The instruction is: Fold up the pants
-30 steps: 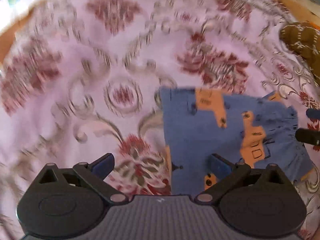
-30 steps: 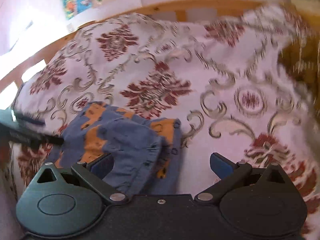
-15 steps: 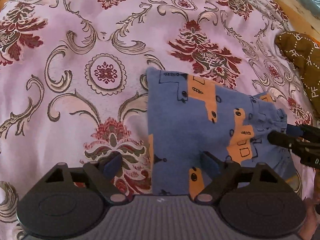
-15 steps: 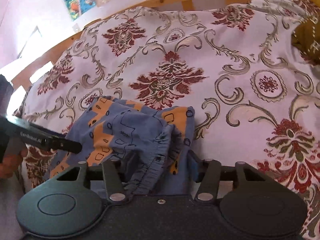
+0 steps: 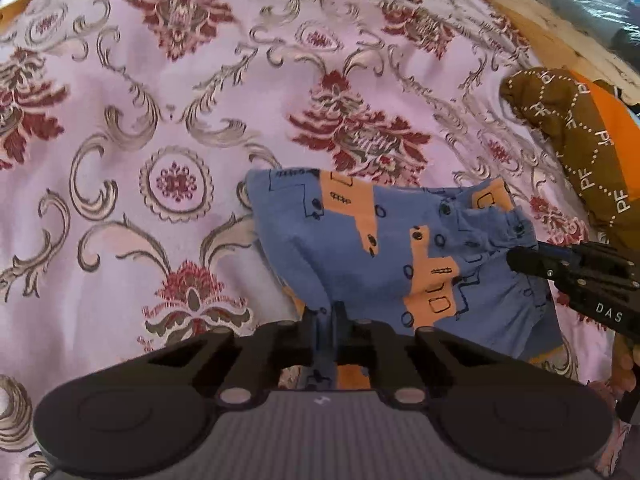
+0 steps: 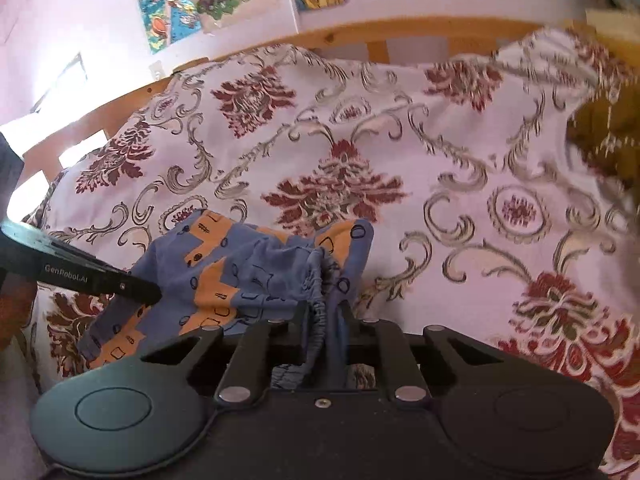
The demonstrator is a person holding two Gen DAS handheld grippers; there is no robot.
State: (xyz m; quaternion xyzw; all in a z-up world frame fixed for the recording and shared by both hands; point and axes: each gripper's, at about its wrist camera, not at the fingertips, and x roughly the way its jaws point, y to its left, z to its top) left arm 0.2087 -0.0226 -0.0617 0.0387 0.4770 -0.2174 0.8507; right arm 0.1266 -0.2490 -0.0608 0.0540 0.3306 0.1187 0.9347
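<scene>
Small blue pants with orange blocks (image 5: 380, 248) lie folded on a pink floral bedspread (image 5: 160, 120). My left gripper (image 5: 326, 312) is closing, its jaws pinching the near left edge of the pants, which rises in a tent. In the right wrist view the pants (image 6: 240, 264) bunch up, and my right gripper (image 6: 326, 312) is closing on the gathered elastic waistband pressed between its jaws. The right gripper's tip (image 5: 520, 258) shows at the waistband end in the left wrist view. At the pants' left end, the left gripper's tip (image 6: 148, 290) shows in the right wrist view.
A brown dotted cloth (image 5: 568, 128) lies on the bed to the right of the pants. A wooden bed rail (image 6: 360, 32) runs along the far side, with posters (image 6: 180, 0) on the wall behind. Open bedspread stretches left and beyond the pants.
Both grippers went from wide open to pinched on the pants. The cloth under each has lifted and bunched, and the views have pulled back a little.
</scene>
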